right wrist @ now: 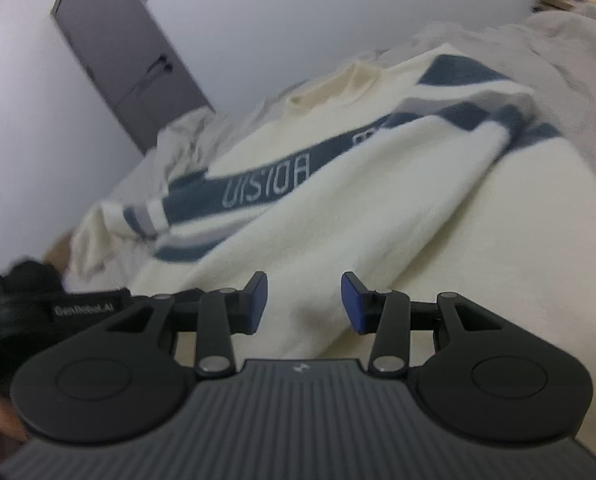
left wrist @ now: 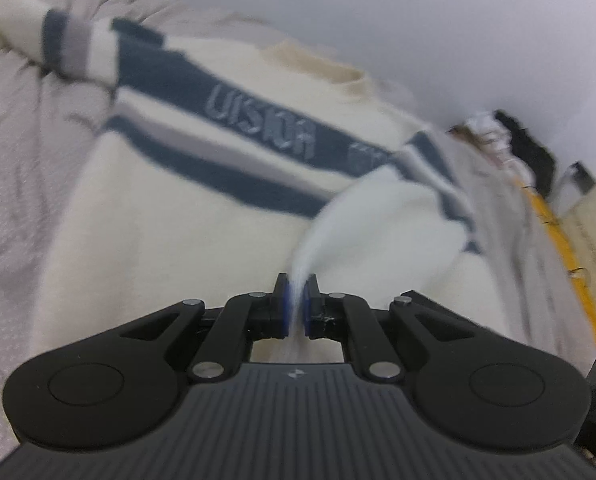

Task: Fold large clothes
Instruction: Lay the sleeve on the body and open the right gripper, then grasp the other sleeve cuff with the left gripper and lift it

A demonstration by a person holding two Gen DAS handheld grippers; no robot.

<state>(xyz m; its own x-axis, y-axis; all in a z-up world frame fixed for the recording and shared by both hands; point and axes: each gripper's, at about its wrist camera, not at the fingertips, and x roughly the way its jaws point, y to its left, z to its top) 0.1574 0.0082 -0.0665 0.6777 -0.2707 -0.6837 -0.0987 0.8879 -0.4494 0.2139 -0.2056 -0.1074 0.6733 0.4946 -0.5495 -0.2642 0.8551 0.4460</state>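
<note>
A: How many garments do you count?

B: One, a cream sweater (left wrist: pixel 169 208) with two dark blue bands across the chest, a grey stripe between them, and pale lettering on the upper band. It lies spread on a bed covered by a pale patterned sheet (left wrist: pixel 13 152).

A: And the tools?

B: Two, one per hand. Nearest in the left wrist view, the left tool (left wrist: pixel 296 300) has its jaws pressed together on a pinch of the sweater's cream fabric, which runs up from between the blue pads as a taut ridge toward the right end of the bands.

A: The right one?

B: The right tool (right wrist: pixel 304 300) stands with its jaws partly apart, a clear gap between the two blue pads, nothing in its grip. The sweater lies just beyond and under the fingertips; a folded-over sleeve crosses the body diagonally ahead of it.

A: Farther back?

B: The chest bands, then the ribbed collar (right wrist: pixel 334 84) at the far edge. One cuffed sleeve end (left wrist: pixel 61 40), striped blue and grey, lies at the upper left in the left view. Beyond the bed, a plain pale wall and one grey door (right wrist: pixel 125 68). At the far right of the left view, a yellow strip (left wrist: pixel 558 232) runs along the bed's edge with a blurred heap of dark and light things past it
</note>
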